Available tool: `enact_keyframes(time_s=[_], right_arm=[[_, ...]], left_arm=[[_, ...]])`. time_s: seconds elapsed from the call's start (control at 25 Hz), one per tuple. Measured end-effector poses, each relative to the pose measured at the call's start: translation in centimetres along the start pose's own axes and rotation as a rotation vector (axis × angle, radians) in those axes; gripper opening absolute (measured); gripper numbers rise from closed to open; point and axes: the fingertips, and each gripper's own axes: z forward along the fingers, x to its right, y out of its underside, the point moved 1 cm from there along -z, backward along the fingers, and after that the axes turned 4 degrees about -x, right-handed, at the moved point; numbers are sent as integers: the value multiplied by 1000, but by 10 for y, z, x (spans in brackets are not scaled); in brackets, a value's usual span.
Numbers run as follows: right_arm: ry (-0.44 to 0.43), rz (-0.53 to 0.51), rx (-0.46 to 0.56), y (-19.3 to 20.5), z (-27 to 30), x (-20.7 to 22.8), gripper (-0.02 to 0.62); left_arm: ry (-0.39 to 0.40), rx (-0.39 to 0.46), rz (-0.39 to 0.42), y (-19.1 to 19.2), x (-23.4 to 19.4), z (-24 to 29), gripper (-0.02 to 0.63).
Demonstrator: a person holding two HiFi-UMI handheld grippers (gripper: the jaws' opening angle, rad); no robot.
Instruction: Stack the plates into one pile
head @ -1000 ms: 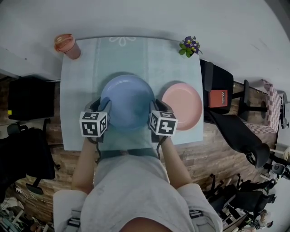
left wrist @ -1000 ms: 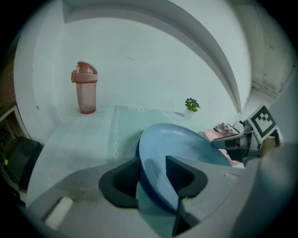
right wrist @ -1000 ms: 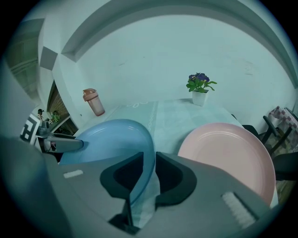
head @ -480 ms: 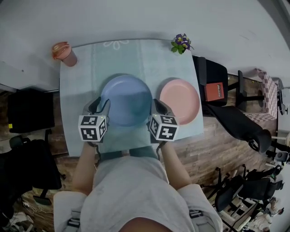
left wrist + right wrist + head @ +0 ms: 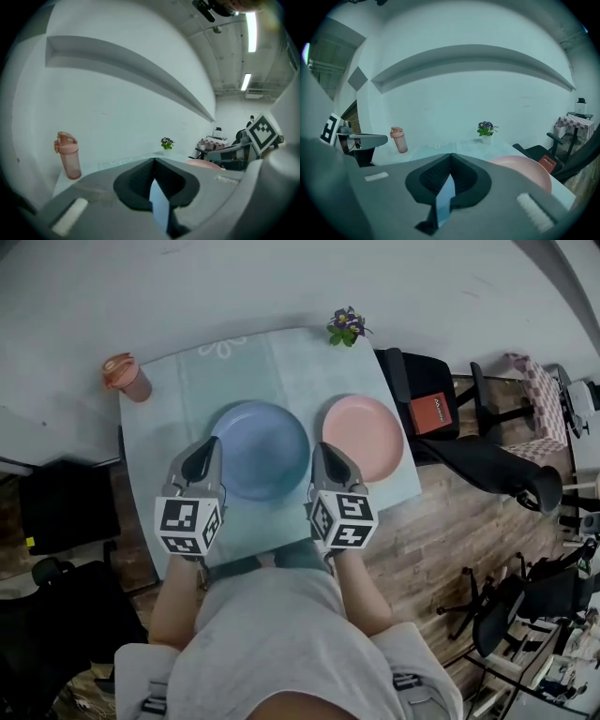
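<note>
A blue plate (image 5: 260, 448) lies on the pale green tablecloth (image 5: 281, 362), with a pink plate (image 5: 363, 438) just to its right, the two apart. My left gripper (image 5: 208, 457) is shut on the blue plate's left rim, and my right gripper (image 5: 323, 460) is shut on its right rim. In the left gripper view a thin blue rim (image 5: 158, 206) shows pinched between the closed jaws of the left gripper (image 5: 153, 161). The right gripper view shows the same blue rim (image 5: 444, 197) in the right gripper (image 5: 450, 157), with the pink plate (image 5: 525, 171) beyond. Whether the blue plate is off the table I cannot tell.
A pink bottle (image 5: 127, 377) stands at the table's far left corner. At the far right corner is a small flower pot (image 5: 346, 326). Black office chairs (image 5: 427, 399) crowd the table's right side, and a dark chair (image 5: 66, 507) sits at its left.
Both grippers' jaws have closed onto the blue plate's opposite rims. The head view has shifted, so the table now sits tilted in the picture.
</note>
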Motion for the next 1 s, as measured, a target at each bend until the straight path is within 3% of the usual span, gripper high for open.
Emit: enact_keyframes(time_s=[0.24,0.6,1.0], right_arm=[[70,2,140,-20,-38,-6,2],[211,-2,268,-27,-96,-6,2],[276,-77,412,-55,-144,36,2]], left_arm=[[99,120,27,-36,15,-23,6],[216,217,71,-62,40,-45,6],[208,315,87,-88,76,-59,6]])
